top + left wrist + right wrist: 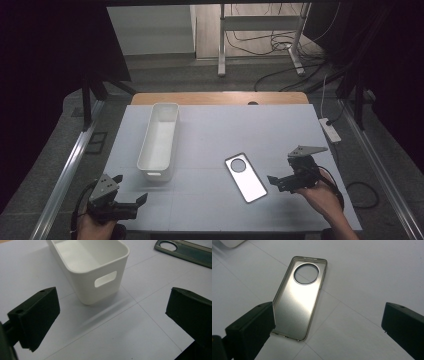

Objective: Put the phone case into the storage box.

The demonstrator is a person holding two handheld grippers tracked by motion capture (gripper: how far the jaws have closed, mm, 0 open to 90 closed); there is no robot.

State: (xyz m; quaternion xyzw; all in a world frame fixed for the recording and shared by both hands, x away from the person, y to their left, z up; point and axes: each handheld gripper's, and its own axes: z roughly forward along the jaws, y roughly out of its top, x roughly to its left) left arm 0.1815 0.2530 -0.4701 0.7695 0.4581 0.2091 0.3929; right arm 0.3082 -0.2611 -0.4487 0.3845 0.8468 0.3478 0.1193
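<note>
Right gripper (278, 181): spread wide, empty, just right of phone case (245, 177).
Grasp: pinch the case's thin edges, probably the near end.
Left gripper (131, 192): released, idle.

The left gripper (131, 192) sits at the lower left of the high view, held in a hand (95, 227), jaws spread wide. The right gripper (281, 172) sits at the lower right, gripped by the right hand (322, 197), jaws wide apart too.
</note>
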